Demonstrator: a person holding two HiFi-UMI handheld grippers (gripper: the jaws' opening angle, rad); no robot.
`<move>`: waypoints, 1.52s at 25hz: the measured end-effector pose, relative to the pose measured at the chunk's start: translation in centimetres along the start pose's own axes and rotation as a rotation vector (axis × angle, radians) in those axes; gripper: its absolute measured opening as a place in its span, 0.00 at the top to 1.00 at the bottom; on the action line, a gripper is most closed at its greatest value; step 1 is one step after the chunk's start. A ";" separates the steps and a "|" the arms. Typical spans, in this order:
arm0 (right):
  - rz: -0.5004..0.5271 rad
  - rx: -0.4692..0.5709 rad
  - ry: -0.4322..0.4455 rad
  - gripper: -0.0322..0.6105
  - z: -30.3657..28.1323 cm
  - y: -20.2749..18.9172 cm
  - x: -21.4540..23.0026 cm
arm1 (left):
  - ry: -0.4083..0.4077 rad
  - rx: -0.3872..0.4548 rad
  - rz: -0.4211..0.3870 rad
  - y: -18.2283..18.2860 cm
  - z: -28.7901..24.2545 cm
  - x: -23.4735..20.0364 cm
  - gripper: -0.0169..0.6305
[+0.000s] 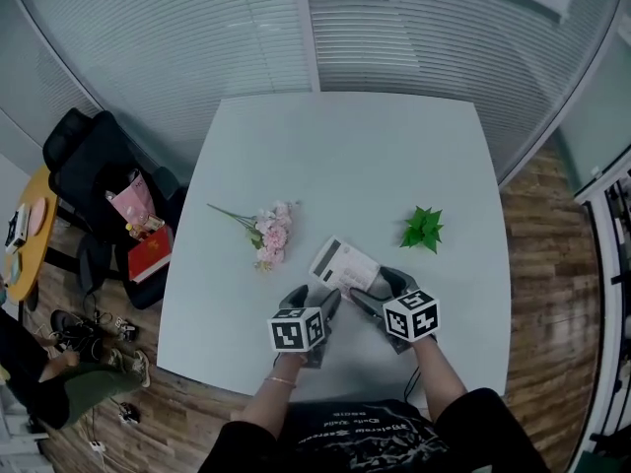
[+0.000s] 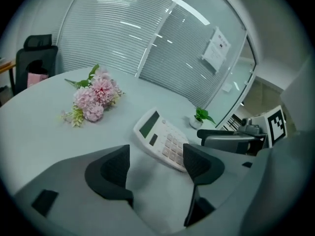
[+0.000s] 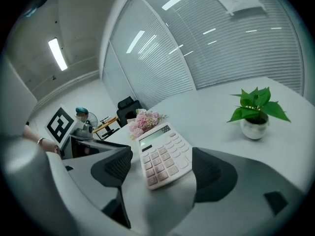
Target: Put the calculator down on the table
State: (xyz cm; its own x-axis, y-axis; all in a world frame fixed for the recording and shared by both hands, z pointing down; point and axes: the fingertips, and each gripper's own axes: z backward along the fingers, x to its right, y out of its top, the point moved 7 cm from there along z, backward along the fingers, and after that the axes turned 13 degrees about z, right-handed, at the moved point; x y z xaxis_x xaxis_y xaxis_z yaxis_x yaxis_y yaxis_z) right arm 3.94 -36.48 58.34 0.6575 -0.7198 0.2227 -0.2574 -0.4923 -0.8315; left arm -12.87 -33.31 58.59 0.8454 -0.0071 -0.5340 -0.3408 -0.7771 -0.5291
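Left gripper [image 2: 157,165]: jaws wide apart, empty. Right gripper [image 3: 162,170]: jaws wide apart, calculator [image 3: 162,154] end between, pads clear. Calculator flat near table [image 1: 345,146] front edge.

Even, cool light from ceiling strips [image 3: 57,54] at 10 o'clock; soft shadows; strong fisheye bending, dark corners.

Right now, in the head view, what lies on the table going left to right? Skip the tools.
pink flowers → calculator → green plant
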 end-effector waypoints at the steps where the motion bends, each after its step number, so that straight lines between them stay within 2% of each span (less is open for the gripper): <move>1: 0.026 -0.009 -0.002 0.36 0.6 -0.2 -0.7 | -0.020 -0.004 -0.026 -0.6 0.7 0.4 0.45; 4: 0.082 -0.028 -0.012 0.35 2.5 -0.8 -2.9 | -0.055 -0.012 -0.103 -2.2 3.0 1.3 0.45; 8: 0.099 -0.013 -0.051 0.35 4.8 -1.5 -5.4 | -0.041 -0.041 -0.187 -4.7 5.6 1.3 0.45; 10: 0.102 0.002 -0.075 0.35 5.9 -1.7 -6.7 | -0.058 -0.033 -0.192 -5.8 7.1 1.2 0.45; 15: 0.134 0.037 -0.111 0.35 8.4 -2.9 -10.4 | -0.089 0.052 -0.211 -8.1 11.5 0.8 0.45; 19: 0.141 0.027 -0.129 0.35 9.9 -4.7 -12.7 | -0.125 0.096 -0.234 -9.8 14.1 0.8 0.45; 23: 0.128 0.000 -0.129 0.35 11.0 -6.6 -14.4 | -0.128 0.099 -0.230 -11.5 15.1 0.4 0.45; 28: 0.145 -0.014 -0.119 0.37 11.5 -7.2 -15.3 | -0.142 0.132 -0.229 -11.4 15.5 0.8 0.45; 29: 0.153 -0.012 -0.121 0.39 11.6 -7.2 -15.4 | -0.144 0.149 -0.230 -11.4 15.7 1.0 0.45; 31: 0.166 0.005 -0.133 0.49 11.8 -7.0 -15.6 | -0.146 0.185 -0.228 -11.3 16.0 1.1 0.56; 33: 0.175 0.031 -0.147 0.66 12.0 -6.6 -15.7 | -0.158 0.201 -0.230 -11.2 16.1 1.2 0.63; 36: 0.205 0.049 -0.168 0.79 12.2 -6.2 -15.7 | -0.187 0.212 -0.234 -11.0 16.2 1.6 0.82; 38: 0.217 0.058 -0.184 0.91 12.5 -6.0 -15.6 | -0.200 0.221 -0.229 -10.9 16.0 1.8 0.92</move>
State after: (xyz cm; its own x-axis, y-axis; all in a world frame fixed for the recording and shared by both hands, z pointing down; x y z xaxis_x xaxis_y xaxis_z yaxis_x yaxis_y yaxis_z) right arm 4.05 -16.18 53.53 0.7100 -0.7020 -0.0553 -0.3685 -0.3035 -0.8787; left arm -14.22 -14.76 52.81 0.8206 0.2905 -0.4922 -0.2513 -0.5901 -0.7672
